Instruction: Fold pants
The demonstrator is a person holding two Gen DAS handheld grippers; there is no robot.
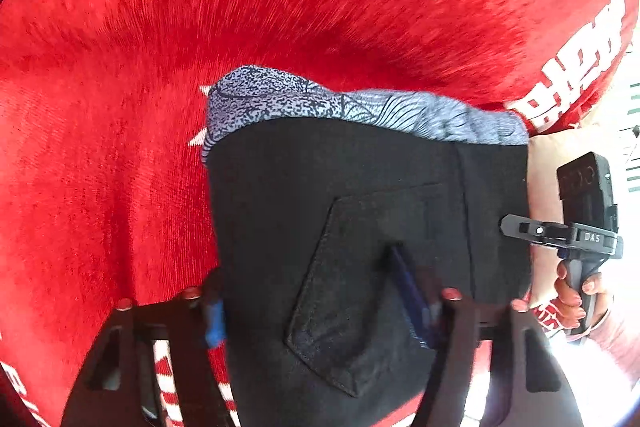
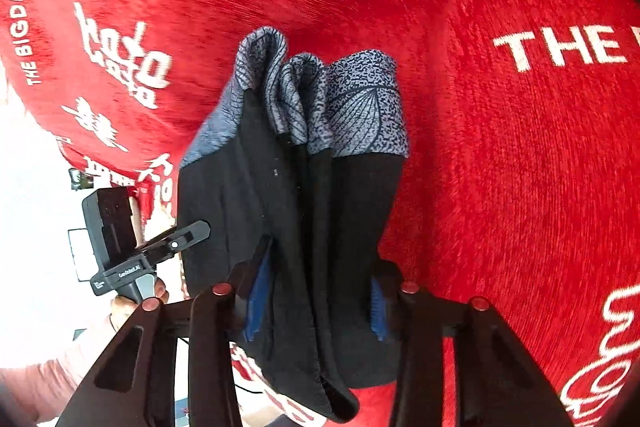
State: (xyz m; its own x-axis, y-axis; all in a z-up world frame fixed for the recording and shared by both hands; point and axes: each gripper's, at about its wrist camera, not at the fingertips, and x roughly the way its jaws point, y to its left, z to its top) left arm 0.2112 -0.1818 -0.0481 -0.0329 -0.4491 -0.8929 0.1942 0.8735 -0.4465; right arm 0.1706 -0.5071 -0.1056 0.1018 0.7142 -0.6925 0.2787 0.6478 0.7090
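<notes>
The black pants (image 1: 352,227) with grey patterned cuffs (image 1: 360,107) hang folded above the red cloth (image 1: 120,67). A back pocket faces the left wrist camera. My left gripper (image 1: 320,311) is shut on the pants' upper edge, blue pads on either side. My right gripper (image 2: 316,307) is shut on the bunched pants (image 2: 288,227), cuffs (image 2: 360,107) hanging at the far end. Each gripper shows in the other's view, the right one (image 1: 520,227) at the pants' right edge and the left one (image 2: 192,235) at their left edge.
The red cloth (image 2: 500,147) with white lettering covers the surface under the pants. Its edge shows at the right of the left wrist view and at the left of the right wrist view. A bright floor (image 2: 32,227) lies beyond it.
</notes>
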